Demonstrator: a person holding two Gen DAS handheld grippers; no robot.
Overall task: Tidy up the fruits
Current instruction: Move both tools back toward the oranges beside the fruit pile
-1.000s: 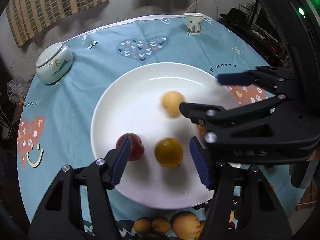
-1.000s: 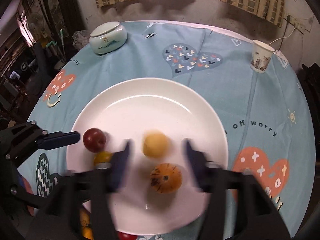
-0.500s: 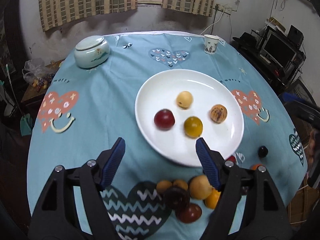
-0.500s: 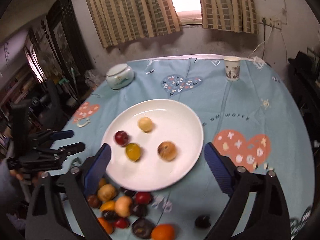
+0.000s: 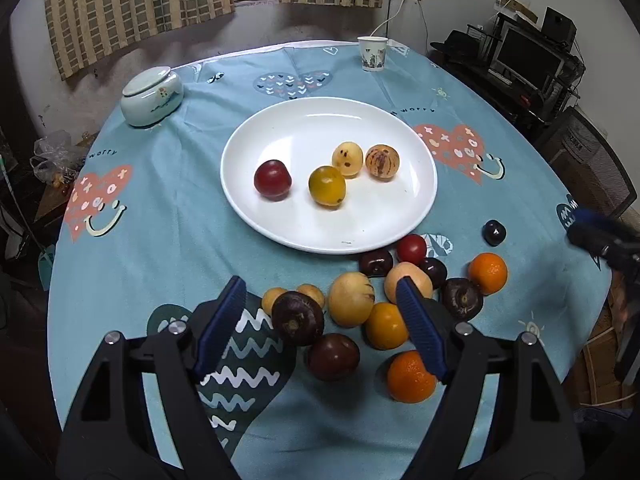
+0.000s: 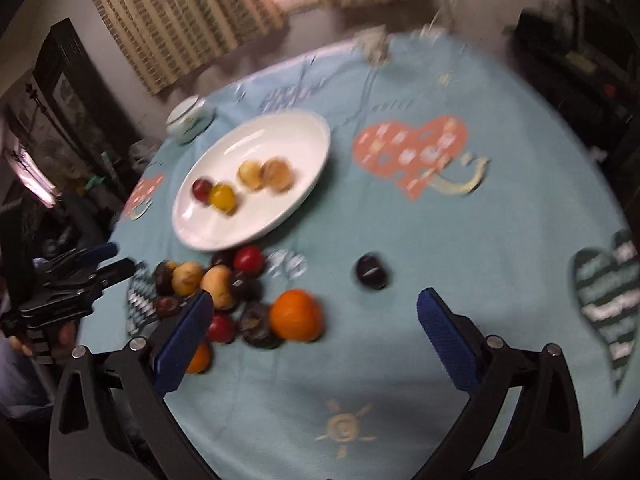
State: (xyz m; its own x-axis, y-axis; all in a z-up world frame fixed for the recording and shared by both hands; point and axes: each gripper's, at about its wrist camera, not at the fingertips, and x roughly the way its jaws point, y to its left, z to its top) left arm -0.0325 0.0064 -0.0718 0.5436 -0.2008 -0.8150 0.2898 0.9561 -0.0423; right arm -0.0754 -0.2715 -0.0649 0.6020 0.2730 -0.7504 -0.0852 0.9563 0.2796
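Left wrist view showed the left gripper (image 5: 320,320) pulled back from the white plate (image 5: 248,136) since a second earlier, fingers apart and opening, nothing between them. Four fruits lay on the plate; the loose pile (image 5: 384,304) sat at its 5 o'clock. The right gripper (image 6: 312,344) had likewise retreated, fingers wide, empty. Judgement: both were free for another pick.

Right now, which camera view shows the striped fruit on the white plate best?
The left wrist view. There the striped fruit is sharp, its dark stripes clear, beside the pale yellow fruit on the white plate. The right wrist view shows it too, but motion-blurred, its stripes unreadable.
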